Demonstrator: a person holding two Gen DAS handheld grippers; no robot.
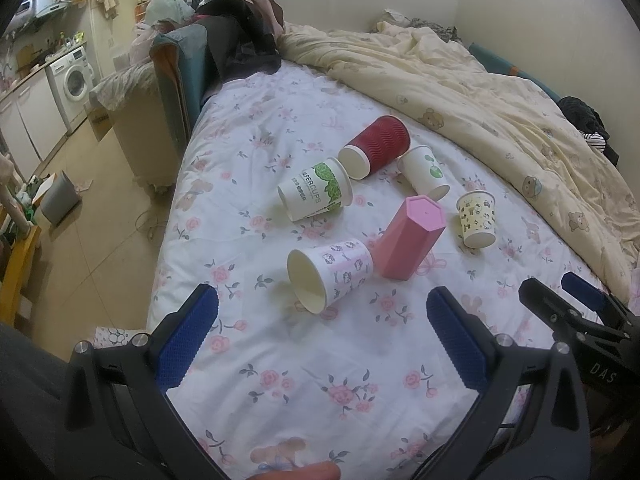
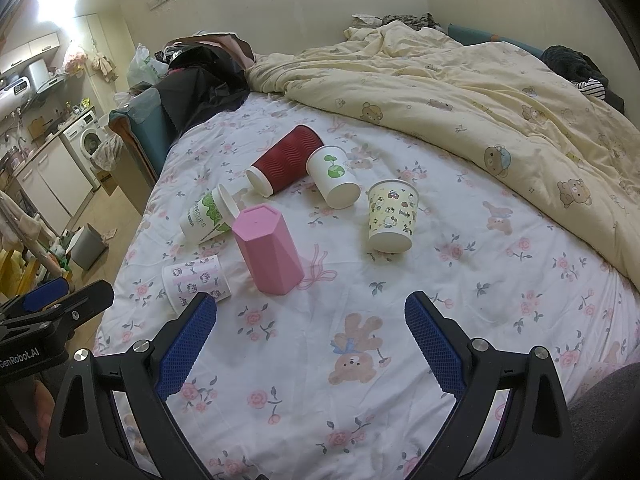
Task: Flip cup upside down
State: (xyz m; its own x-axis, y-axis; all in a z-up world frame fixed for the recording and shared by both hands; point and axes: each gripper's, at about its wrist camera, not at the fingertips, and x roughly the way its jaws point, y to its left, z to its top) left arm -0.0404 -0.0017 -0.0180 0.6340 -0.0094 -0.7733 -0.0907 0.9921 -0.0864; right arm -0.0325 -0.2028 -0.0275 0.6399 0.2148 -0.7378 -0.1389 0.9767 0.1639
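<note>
Several cups sit on a floral bed sheet [image 1: 304,380]. A pink hexagonal cup [image 1: 410,236] [image 2: 268,250] stands upside down. A white-pink cartoon cup [image 1: 330,272] [image 2: 196,280], a green-leaf paper cup [image 1: 316,190] [image 2: 208,216], a red ribbed cup [image 1: 378,146] [image 2: 286,164] and a white cup with a green sprout [image 1: 424,172] [image 2: 332,180] lie on their sides. A yellow cartoon cup [image 1: 477,218] [image 2: 392,216] stands leaning on its base. My left gripper [image 1: 322,320] is open and empty, just in front of the white-pink cup. My right gripper [image 2: 310,320] is open and empty, in front of the pink cup.
A crumpled yellow bear-print quilt [image 1: 500,92] [image 2: 500,92] covers the far and right side of the bed. Dark clothes and bags [image 1: 236,28] pile at the far left corner. The bed's left edge drops to the floor with a grey bin [image 1: 60,198] and a washing machine [image 1: 74,76].
</note>
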